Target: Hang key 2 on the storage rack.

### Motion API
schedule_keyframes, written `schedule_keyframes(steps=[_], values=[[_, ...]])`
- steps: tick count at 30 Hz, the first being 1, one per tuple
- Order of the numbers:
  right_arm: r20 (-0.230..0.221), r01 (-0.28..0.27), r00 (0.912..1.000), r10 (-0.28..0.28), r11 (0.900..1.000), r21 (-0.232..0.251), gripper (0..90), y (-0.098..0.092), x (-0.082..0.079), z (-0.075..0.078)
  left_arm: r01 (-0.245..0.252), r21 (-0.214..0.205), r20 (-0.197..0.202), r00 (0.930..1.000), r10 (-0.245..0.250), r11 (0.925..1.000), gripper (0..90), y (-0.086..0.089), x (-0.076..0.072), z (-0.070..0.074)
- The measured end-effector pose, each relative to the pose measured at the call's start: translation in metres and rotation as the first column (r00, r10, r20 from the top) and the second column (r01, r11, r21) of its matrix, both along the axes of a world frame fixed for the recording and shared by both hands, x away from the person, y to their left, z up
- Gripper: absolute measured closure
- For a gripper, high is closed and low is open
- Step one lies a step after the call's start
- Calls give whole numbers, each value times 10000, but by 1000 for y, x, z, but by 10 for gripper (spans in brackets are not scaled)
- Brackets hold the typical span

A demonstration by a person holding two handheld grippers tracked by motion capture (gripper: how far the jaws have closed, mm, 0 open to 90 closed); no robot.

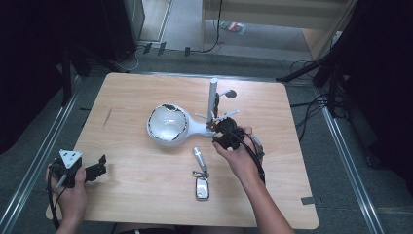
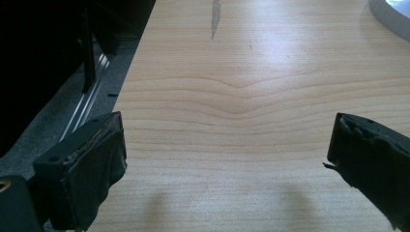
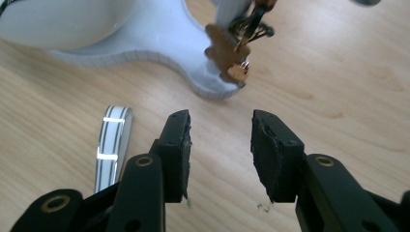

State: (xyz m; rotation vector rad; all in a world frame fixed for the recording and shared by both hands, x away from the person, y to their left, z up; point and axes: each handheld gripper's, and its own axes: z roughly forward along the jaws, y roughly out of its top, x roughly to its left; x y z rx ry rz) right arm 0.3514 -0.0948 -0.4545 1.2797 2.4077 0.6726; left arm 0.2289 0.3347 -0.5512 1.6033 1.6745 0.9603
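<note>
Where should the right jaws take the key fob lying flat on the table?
Take the key fob across its two long edges, coming straight down from above. It lies flat on the table, long axis running toward the person, with bare wood on both sides. Avoid the ring end, where the metal stick is attached. The right gripper is open with nothing between its jaws.

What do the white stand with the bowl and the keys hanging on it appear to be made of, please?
The white stand looks like glossy moulded plastic: smooth, with bright highlights on the bowl. The keys hanging on its post look like metal with a dull brass-like tone. They hang just ahead of the right tongs.
</note>
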Motion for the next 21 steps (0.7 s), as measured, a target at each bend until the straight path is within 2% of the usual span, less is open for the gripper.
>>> schedule_keyframes(steps=[8,11,14,21], values=[[-597,-197,9980,185,9996,-210,595,4,0,-5,5,-2,2,10000,-5,10000,4,0,0,0],[-946,-311,9952,269,9986,-438,597,6,-1,-8,-11,-21,19,10000,11,10000,4,0,0,0],[-1423,-327,9894,273,9988,-360,603,7,0,-11,-13,-19,18,10000,13,10000,4,0,0,0],[-1813,-427,9829,308,9971,-623,603,11,-1,-16,2,20,9,10000,-2,10000,4,0,0,0]])
